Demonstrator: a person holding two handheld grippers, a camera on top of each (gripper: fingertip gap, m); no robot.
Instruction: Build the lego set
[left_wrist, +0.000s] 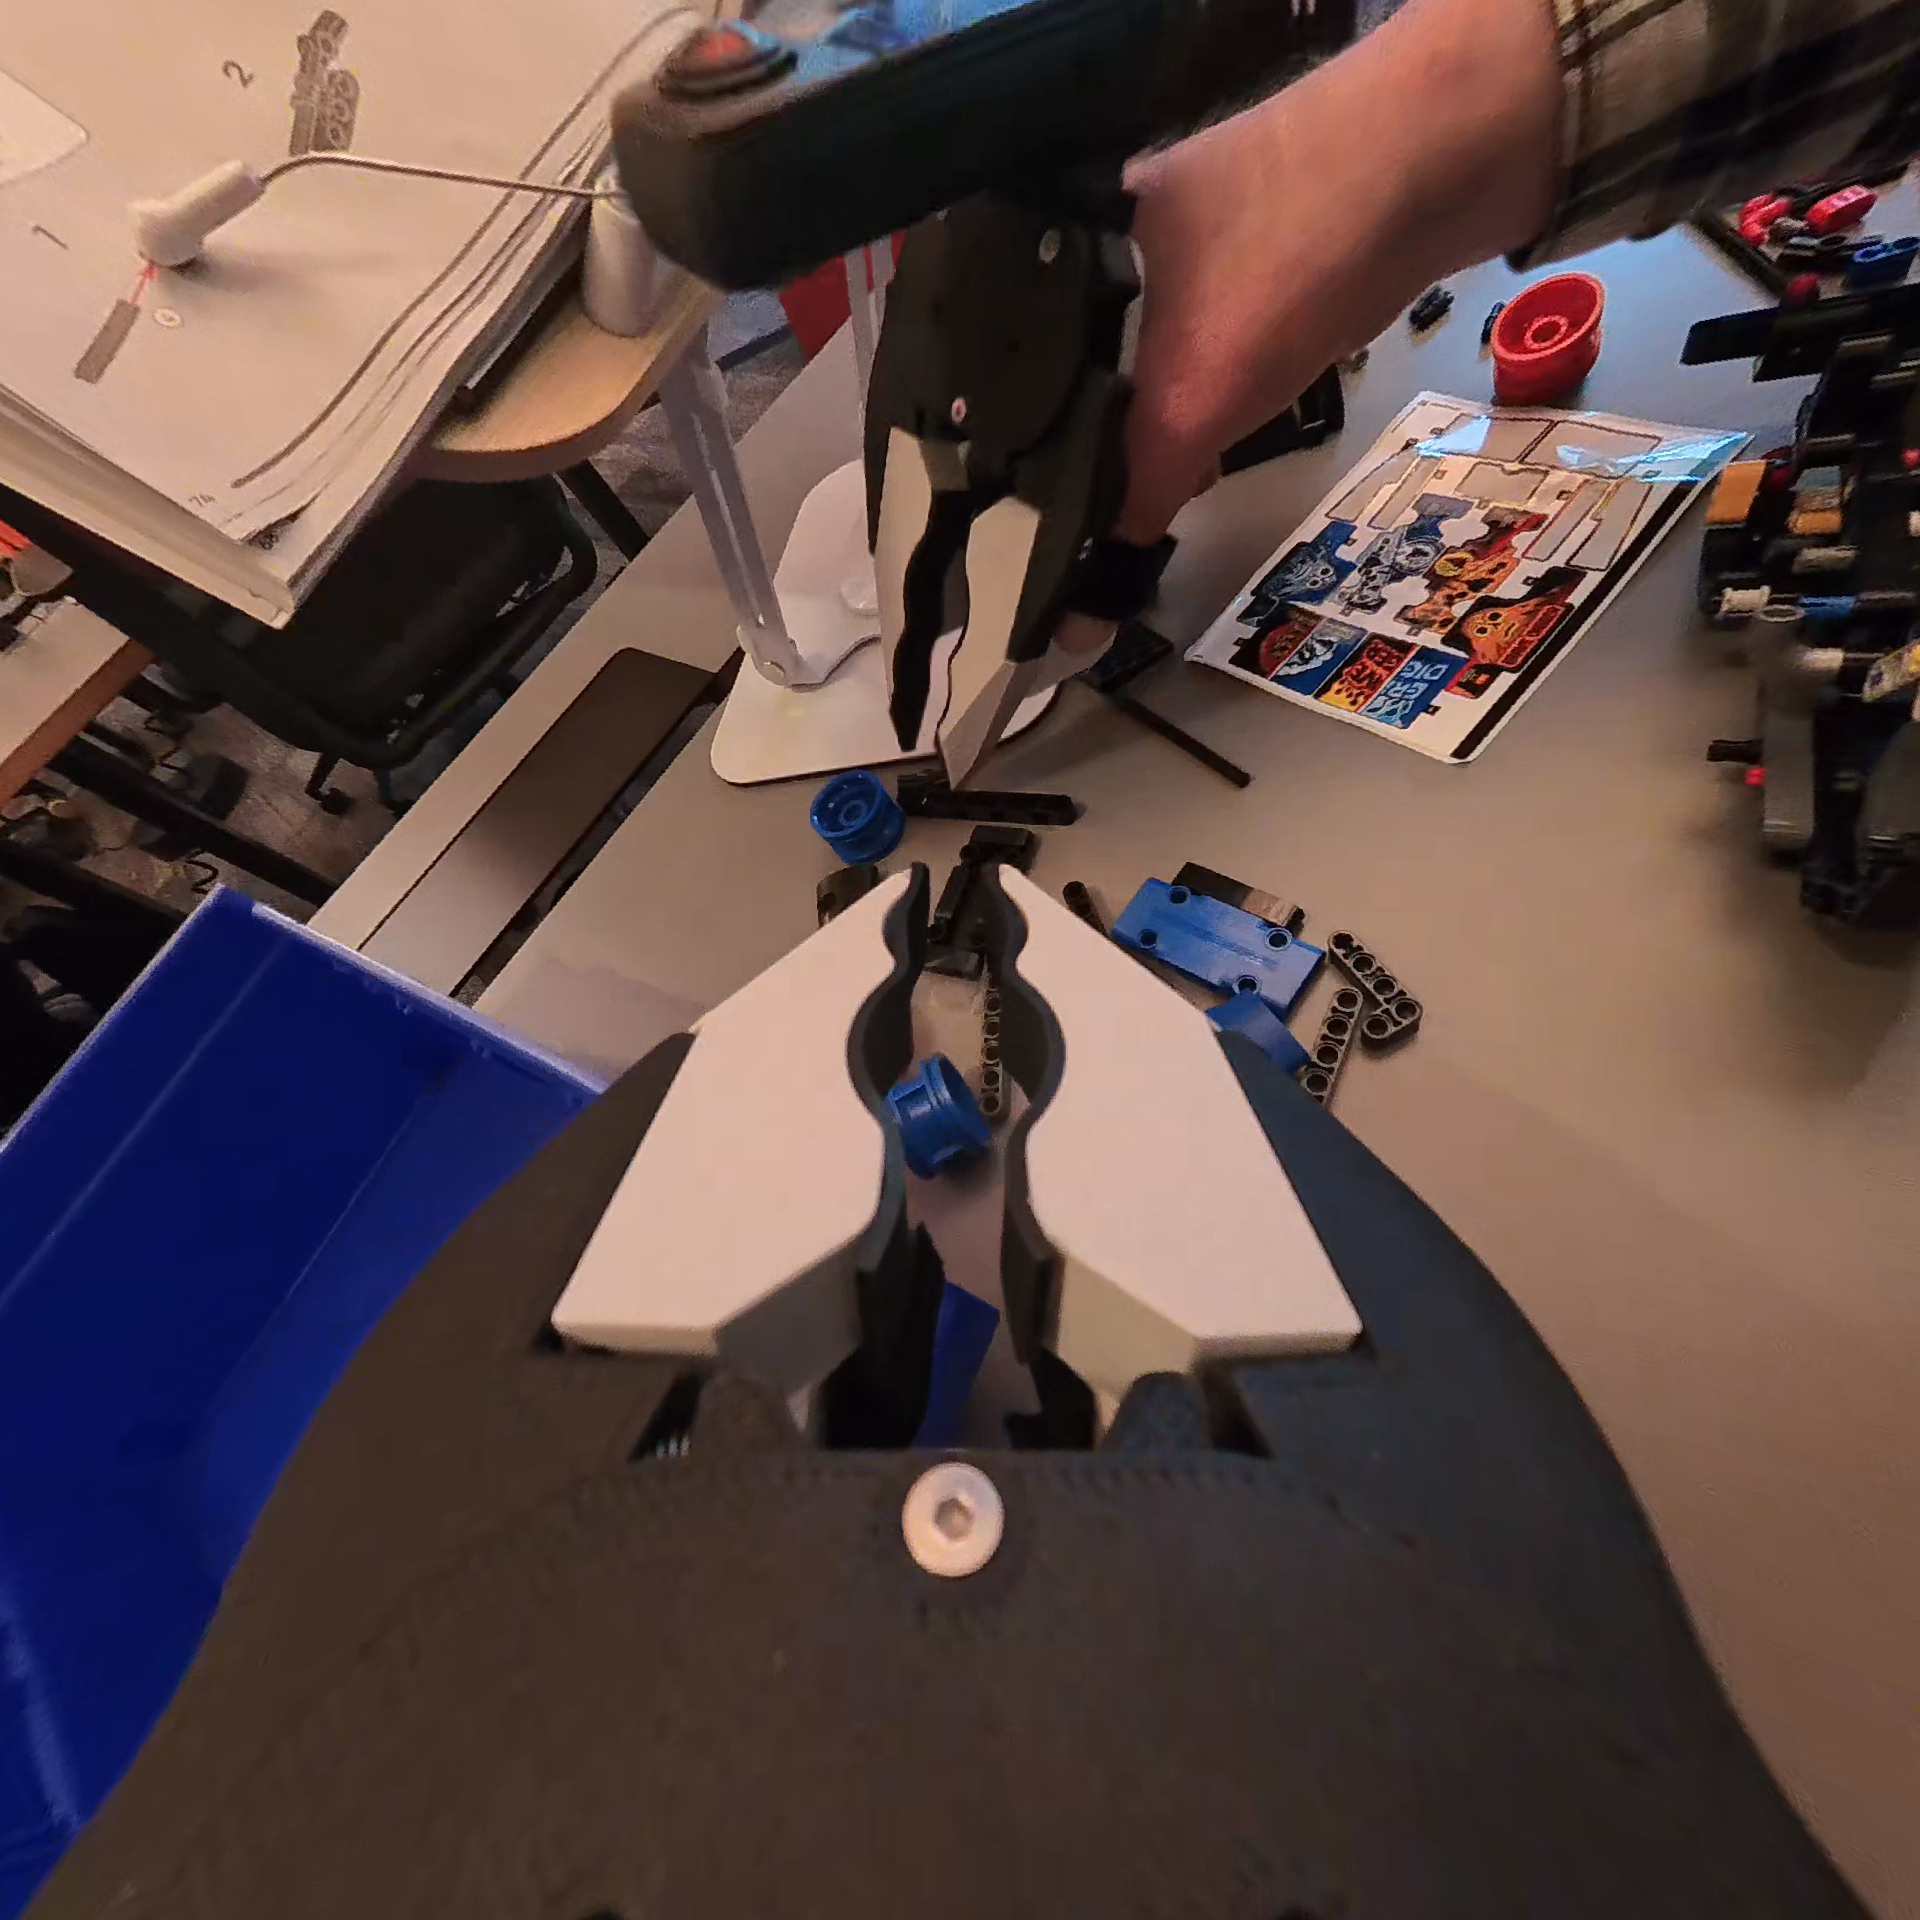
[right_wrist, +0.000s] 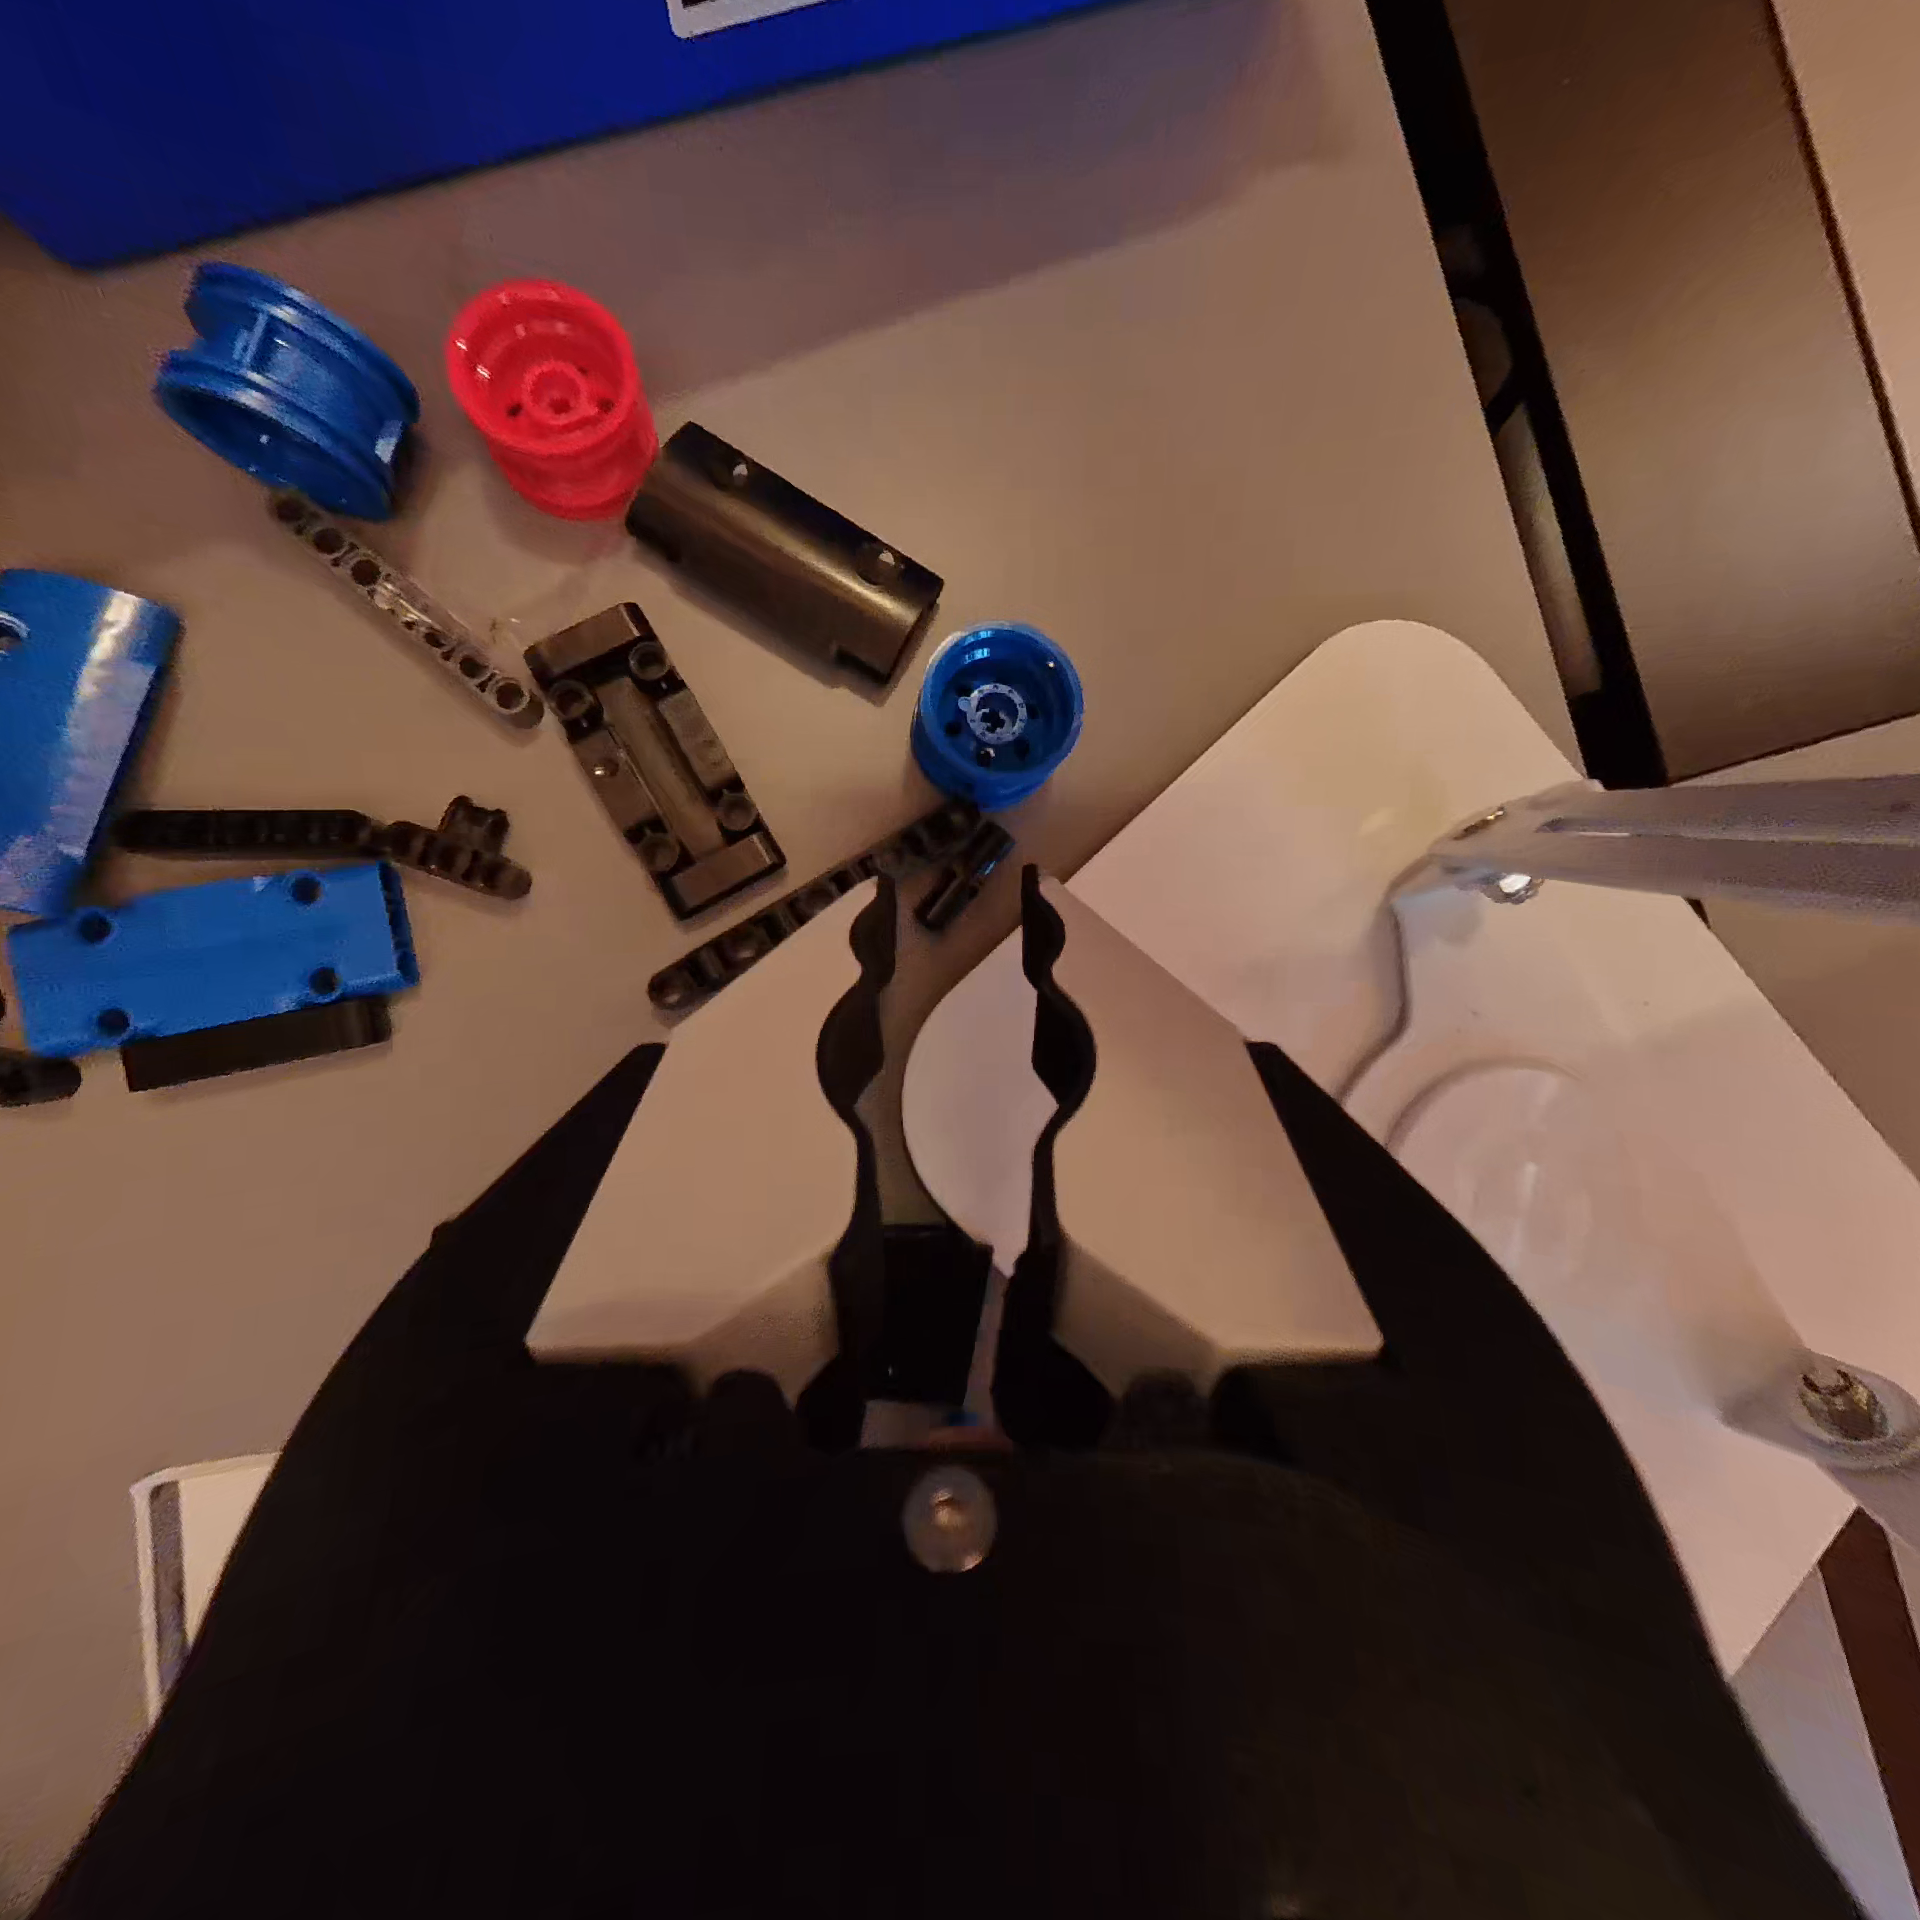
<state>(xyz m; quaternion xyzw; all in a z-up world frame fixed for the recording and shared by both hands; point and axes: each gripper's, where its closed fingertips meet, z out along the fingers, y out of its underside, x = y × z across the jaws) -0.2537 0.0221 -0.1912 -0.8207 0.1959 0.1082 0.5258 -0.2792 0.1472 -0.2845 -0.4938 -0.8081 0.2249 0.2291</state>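
Loose lego parts lie on the grey table (left_wrist: 1455, 1143). My left gripper (left_wrist: 958, 883) is open a little above them; through its gap I see a blue wheel hub (left_wrist: 935, 1117) and a black beam (left_wrist: 992, 1049) on the table, not gripped. My right gripper (right_wrist: 956, 888) is open, pointing down with its tips around a small black pin (right_wrist: 966, 873) beside a long black beam (right_wrist: 790, 920). It also shows in the left wrist view (left_wrist: 932, 753). A small blue wheel (right_wrist: 997, 717) lies just beyond it. A blue panel (right_wrist: 208, 956) lies to the left.
A blue bin (left_wrist: 208, 1195) stands at the left table edge. A white stand base (right_wrist: 1455, 935) carries the instruction booklet (left_wrist: 260, 260). A sticker sheet (left_wrist: 1455, 582), a red wheel (left_wrist: 1548, 338) and a partly built black model (left_wrist: 1829, 623) are at the right. The grippers' ends are close to 15 cm from one another. The partly built black model (left_wrist: 1829, 623) is about 20 cm from both grippers' fingertips.
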